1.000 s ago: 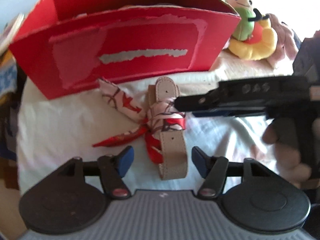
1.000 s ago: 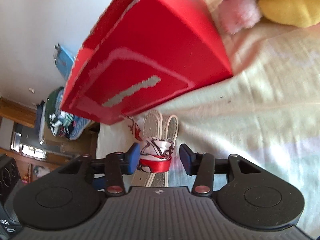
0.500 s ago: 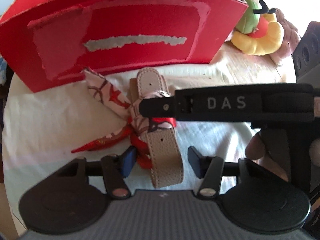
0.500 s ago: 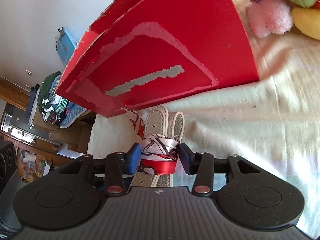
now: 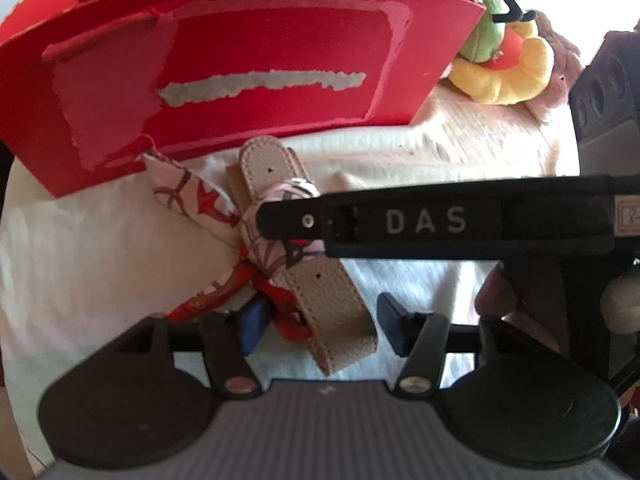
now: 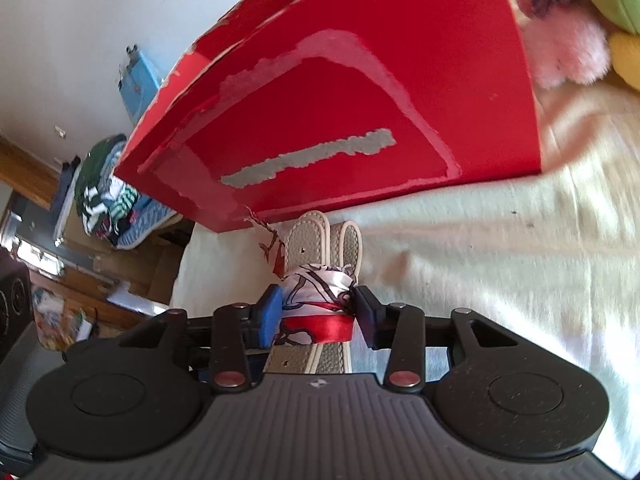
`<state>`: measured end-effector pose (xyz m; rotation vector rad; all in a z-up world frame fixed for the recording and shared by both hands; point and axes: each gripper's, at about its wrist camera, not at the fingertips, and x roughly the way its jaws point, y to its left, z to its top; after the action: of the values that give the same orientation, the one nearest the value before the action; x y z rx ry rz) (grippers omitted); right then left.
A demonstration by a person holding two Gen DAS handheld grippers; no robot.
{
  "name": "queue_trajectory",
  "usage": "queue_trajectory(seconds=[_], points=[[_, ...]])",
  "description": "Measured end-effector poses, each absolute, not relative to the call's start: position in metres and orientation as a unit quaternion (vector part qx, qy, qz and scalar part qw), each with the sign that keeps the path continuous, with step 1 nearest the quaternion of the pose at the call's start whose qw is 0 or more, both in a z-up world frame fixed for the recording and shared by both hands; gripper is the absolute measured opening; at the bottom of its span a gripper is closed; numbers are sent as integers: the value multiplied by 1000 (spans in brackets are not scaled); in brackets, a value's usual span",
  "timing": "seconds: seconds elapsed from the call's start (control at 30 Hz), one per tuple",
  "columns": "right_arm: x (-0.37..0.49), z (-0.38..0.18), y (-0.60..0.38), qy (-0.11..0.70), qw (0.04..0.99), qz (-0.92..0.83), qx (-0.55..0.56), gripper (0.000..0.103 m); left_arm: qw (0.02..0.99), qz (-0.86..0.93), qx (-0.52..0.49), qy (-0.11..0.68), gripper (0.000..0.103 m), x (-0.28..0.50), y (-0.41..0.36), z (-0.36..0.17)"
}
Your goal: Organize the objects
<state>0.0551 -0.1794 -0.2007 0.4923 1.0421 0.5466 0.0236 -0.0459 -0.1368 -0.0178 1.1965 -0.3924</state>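
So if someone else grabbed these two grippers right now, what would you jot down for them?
Right gripper: closing on the scarf knot tied round the beige strap; pads look to be touching the cloth.
Left gripper: opening, jaws either side of the strap's near end, not gripping it.
Strap lies on the pale cloth in front of the red box, still outside it.
Done: nothing stowed yet.
Left: probably lift the strap and put it in the box.

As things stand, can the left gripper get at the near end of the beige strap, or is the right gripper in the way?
Probably yes. The beige strap already lies between the opening fingers of the left gripper. The right gripper, its jaws closing, pinches the scarf knot farther up, crossing above the strap but leaving the near end free.
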Motion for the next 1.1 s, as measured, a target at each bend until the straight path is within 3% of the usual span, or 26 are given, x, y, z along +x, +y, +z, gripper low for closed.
queue_trajectory(seconds=[0.03,0.37,0.4,0.47,0.5,0.6,0.7,0.8,0.93,1.1], points=[[56,-201,-179,487,803,255,230,43,808,-188,-15,558,70,23,-46,-137],[56,-201,-175,479,809,265,212,45,812,-199,-6,549,72,22,-50,-137],[56,-200,-173,479,809,265,214,46,812,-199,-7,549,72,23,-49,-137],[56,-200,-172,483,802,271,225,66,813,-194,-6,549,71,24,-48,-137],[57,-199,-170,487,796,279,228,70,813,-193,-7,550,70,25,-47,-136],[58,-198,-165,487,797,290,209,73,812,-197,-9,550,68,26,-46,-137],[60,-199,-165,491,795,284,216,69,815,-196,-2,545,67,24,-47,-137],[61,-199,-170,502,796,257,222,44,815,-202,-14,542,68,24,-46,-136],[64,-200,-171,509,791,260,217,41,818,-195,-2,542,60,24,-50,-137],[62,-198,-169,507,795,261,205,40,817,-192,12,543,58,24,-54,-136]])
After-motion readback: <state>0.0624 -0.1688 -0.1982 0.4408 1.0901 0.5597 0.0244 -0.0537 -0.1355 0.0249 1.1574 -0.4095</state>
